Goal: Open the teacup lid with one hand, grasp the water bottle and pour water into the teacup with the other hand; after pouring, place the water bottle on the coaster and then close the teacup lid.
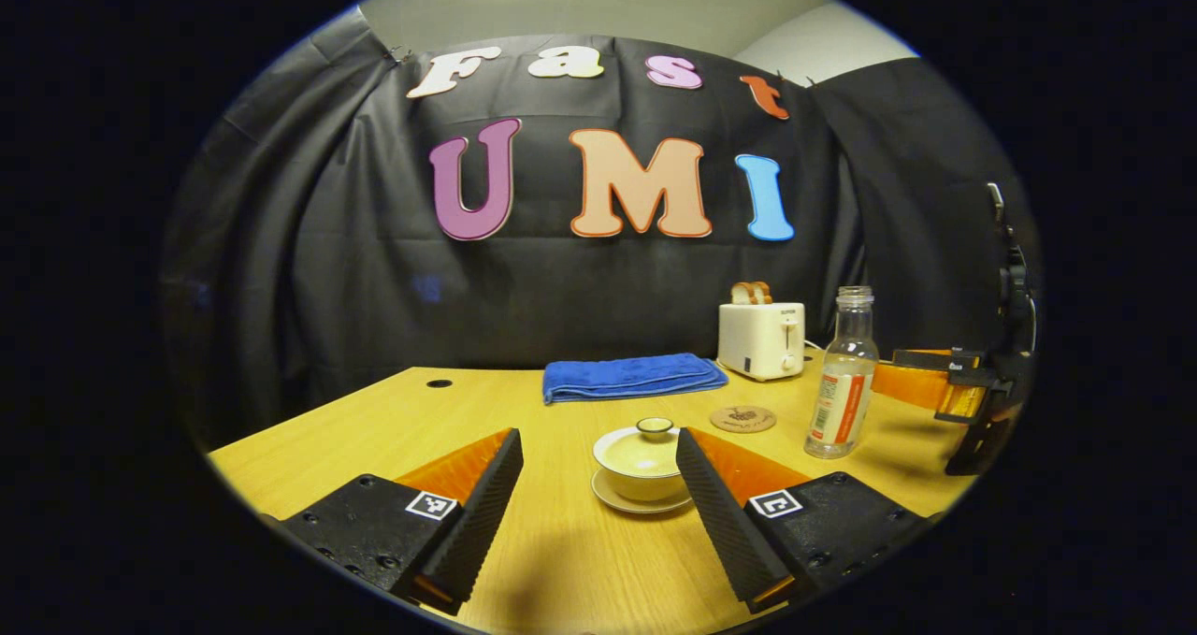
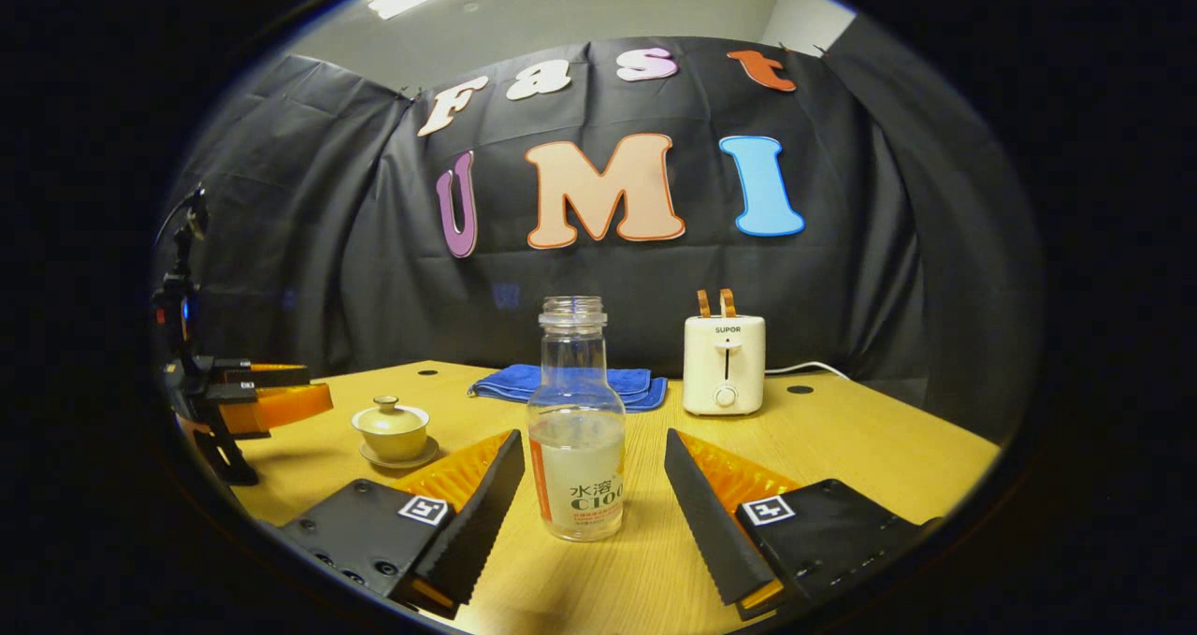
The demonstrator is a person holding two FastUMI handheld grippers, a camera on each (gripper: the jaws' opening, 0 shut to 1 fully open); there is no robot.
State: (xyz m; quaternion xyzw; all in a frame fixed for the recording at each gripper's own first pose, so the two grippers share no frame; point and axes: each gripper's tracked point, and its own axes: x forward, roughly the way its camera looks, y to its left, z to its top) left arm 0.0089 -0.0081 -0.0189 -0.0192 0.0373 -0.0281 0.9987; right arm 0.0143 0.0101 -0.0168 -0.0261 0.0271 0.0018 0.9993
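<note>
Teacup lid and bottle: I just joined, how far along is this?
Nothing looks done. The lid sits on the teacup; the bottle stands uncapped on the table, the coaster bare. Left gripper frames the teacup, right gripper the bottle, both open. Every step remains.

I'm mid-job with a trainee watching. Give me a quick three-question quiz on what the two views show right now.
1. True or false: the lid sits on the teacup.
2. The bottle has: A) a cap on, B) no cap.
3. Which tool has the bottle between its open fingers, untouched?

Key
1. True.
2. B; its neck is open.
3. The right tool. The left tool frames the teacup, with the coaster and toaster behind.
</note>
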